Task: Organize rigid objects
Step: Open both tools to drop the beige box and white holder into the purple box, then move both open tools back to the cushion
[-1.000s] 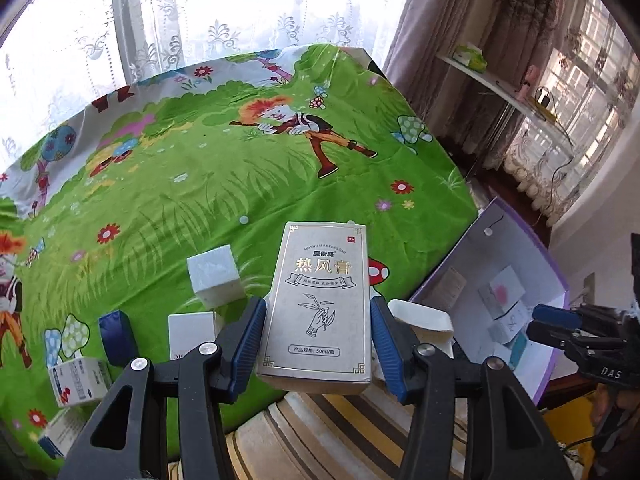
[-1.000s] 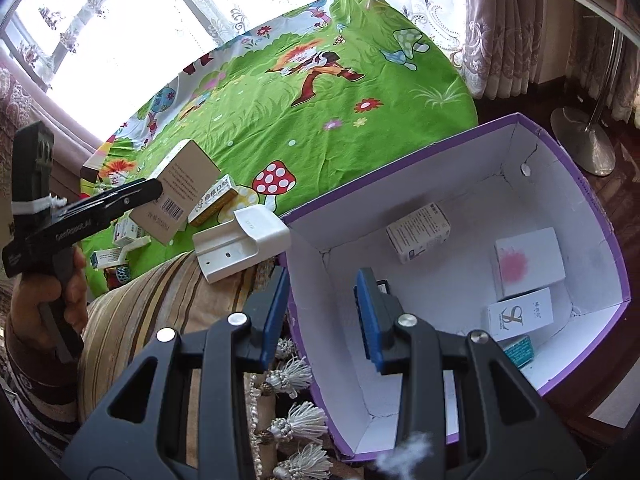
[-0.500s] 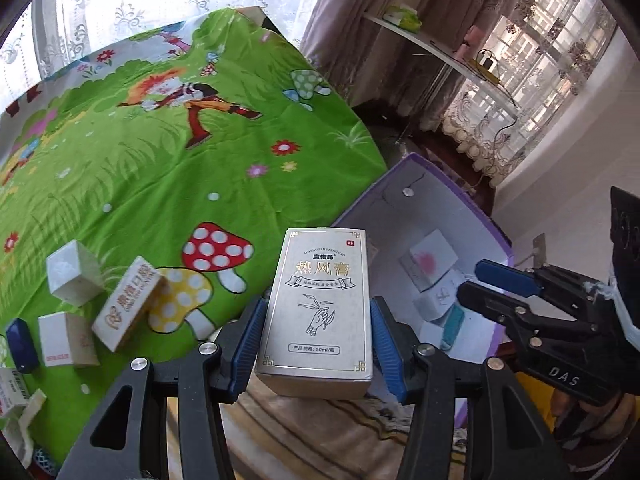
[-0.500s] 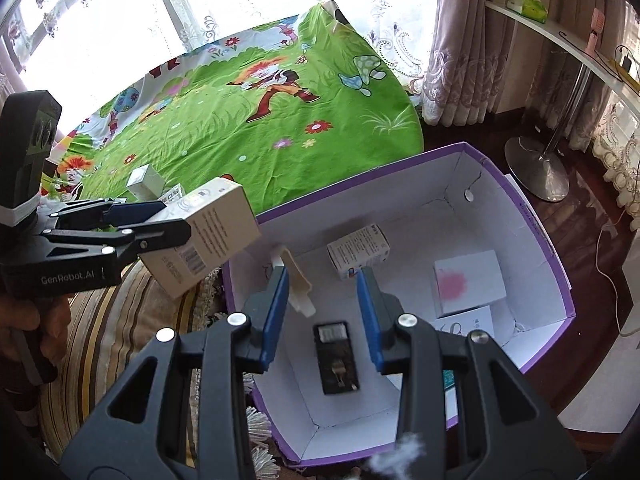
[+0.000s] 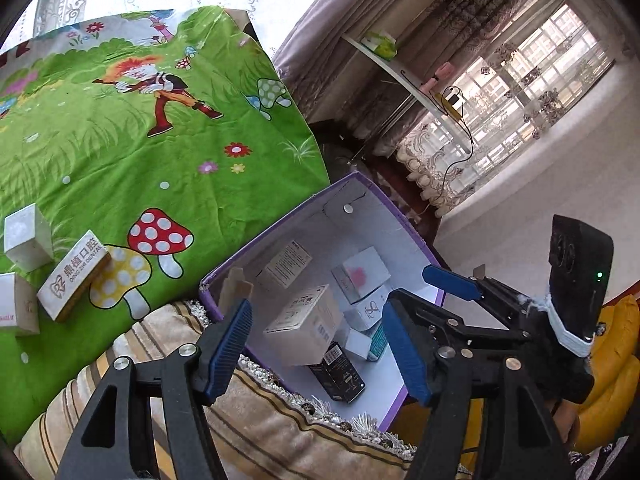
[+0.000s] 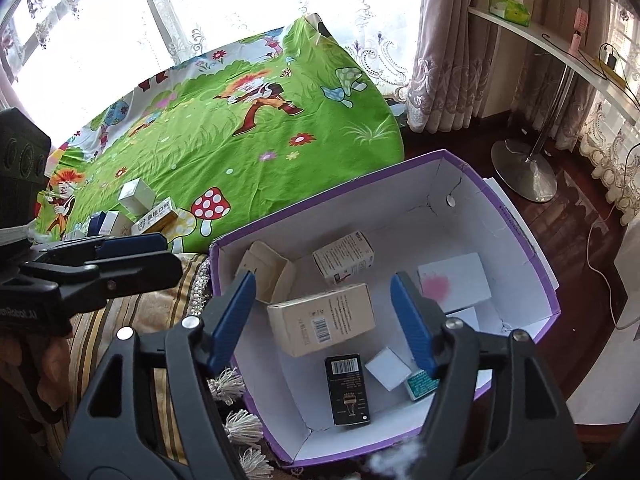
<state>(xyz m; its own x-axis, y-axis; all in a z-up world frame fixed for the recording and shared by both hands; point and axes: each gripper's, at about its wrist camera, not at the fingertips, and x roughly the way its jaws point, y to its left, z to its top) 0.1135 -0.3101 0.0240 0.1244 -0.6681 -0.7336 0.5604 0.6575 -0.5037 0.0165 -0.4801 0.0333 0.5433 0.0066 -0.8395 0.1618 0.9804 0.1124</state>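
My left gripper (image 5: 316, 348) hangs over the near rim of the purple cardboard box (image 5: 400, 216). Its jaws are opening, and the pads touch nothing. The beige carton (image 5: 304, 324) lies tilted inside the box, below and between the fingers. My right gripper (image 6: 322, 318) hovers over the same purple box (image 6: 516, 216) with its jaws opening and nothing held. From it I see the beige carton (image 6: 320, 320) beside a black carton (image 6: 348, 388). Each gripper shows in the other's view: the right gripper (image 5: 424, 292) and the left gripper (image 6: 160, 252).
Several more cartons lie in the purple box, among them a white one with a pink stain (image 6: 452, 280) and a teal one (image 6: 420, 386). A white cube (image 5: 26, 236) and a lettered carton (image 5: 74, 276) sit on the green cartoon sheet. A striped tasselled cushion (image 5: 280, 420) borders the box.
The left gripper swung right over the purple box and let go of the beige carton, which now lies inside. The right gripper's jaws spread wide while it stayed above the box.
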